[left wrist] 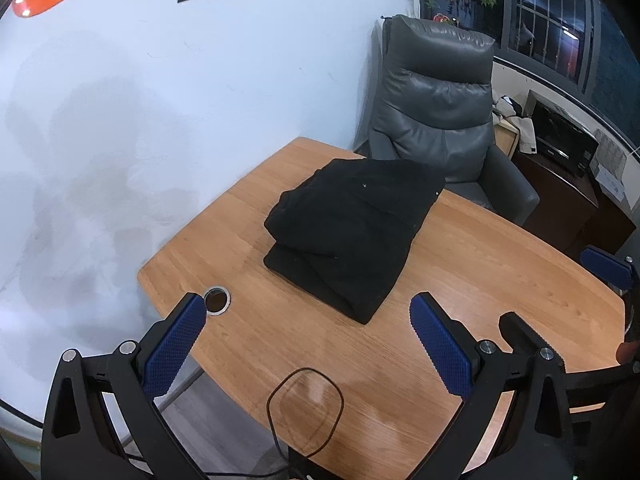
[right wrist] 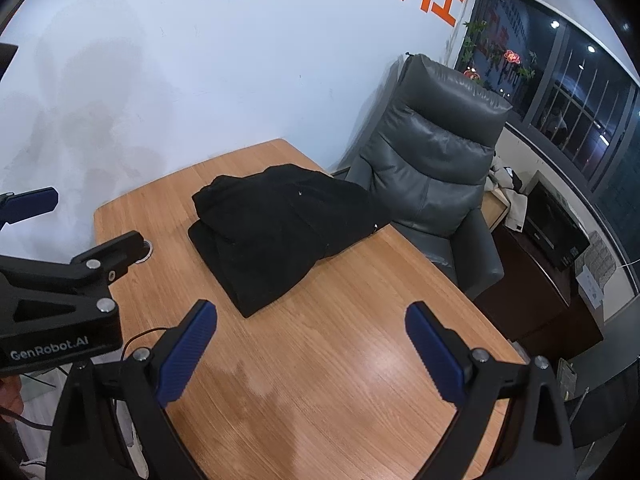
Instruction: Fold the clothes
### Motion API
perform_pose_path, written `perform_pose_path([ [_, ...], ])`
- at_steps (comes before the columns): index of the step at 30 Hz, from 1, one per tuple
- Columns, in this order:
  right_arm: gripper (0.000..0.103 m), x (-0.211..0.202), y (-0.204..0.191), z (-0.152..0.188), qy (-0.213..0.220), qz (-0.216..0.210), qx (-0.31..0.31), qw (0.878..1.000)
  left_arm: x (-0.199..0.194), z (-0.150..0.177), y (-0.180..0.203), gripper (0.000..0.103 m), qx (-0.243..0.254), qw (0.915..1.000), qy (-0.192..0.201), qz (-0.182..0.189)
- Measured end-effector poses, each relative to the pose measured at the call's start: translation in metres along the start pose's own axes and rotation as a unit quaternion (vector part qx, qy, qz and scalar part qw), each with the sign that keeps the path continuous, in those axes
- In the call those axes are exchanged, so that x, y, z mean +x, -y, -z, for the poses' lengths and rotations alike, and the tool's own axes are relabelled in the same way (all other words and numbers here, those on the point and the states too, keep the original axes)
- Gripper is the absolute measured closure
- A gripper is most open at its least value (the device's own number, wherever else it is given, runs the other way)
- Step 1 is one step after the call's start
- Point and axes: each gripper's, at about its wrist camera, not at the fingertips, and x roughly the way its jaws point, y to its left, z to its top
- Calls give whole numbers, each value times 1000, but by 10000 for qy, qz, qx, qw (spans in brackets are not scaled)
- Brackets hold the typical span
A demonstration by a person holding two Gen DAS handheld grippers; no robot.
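A black garment [left wrist: 352, 232] lies folded into a thick bundle on the wooden table [left wrist: 500, 280], toward its far side. It also shows in the right wrist view [right wrist: 276, 228]. My left gripper [left wrist: 308, 312] is open and empty, held above the table's near edge, short of the bundle. My right gripper [right wrist: 312, 320] is open and empty, held above the table, short of the bundle's near corner. The left gripper's body [right wrist: 60, 300] shows at the left of the right wrist view.
A grey leather armchair [left wrist: 436, 112] stands behind the table's far corner. A round cable hole [left wrist: 217, 300] sits near the table's left edge. A thin black cable loop [left wrist: 306, 412] lies at the near edge. A white wall runs along the left; a dark cabinet [left wrist: 568, 184] stands at the right.
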Motion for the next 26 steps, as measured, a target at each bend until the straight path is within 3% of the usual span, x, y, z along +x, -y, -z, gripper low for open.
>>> perform_pose_path([
  [16,5,108,-39,-51,-825,88,197,9964,114,-48,-32,0,622,9952,-605,460],
  [26,5,153,-47,-83,-1136,359,593,9911,150,-80,-39,0,1009,9885,-549,978],
])
